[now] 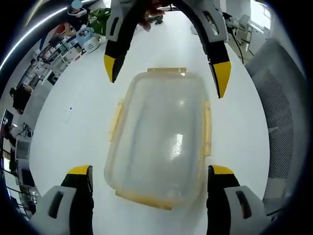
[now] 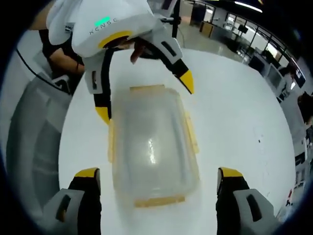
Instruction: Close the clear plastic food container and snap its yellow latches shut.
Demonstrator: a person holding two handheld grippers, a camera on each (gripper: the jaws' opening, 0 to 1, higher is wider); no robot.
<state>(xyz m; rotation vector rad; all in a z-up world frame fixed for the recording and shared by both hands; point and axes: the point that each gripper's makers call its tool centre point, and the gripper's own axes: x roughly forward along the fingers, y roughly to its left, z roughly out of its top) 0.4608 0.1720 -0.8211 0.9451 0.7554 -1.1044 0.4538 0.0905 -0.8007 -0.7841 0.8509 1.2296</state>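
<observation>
left gripper view: both grippers (jaws wide, holding nothing) straddle the lidded container (image 1: 159, 134) on the white table (image 1: 73, 132); next, pressing its yellow latches (image 1: 207, 128) down.

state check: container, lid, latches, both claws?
container: upright on the white table, looks empty
lid: sitting on the container
yellow latches: on all four sides; cannot tell whether snapped
left claw: open, jaws wide on either side of the container's near end, not touching
right claw: open, jaws wide at the opposite end, not touching
</observation>
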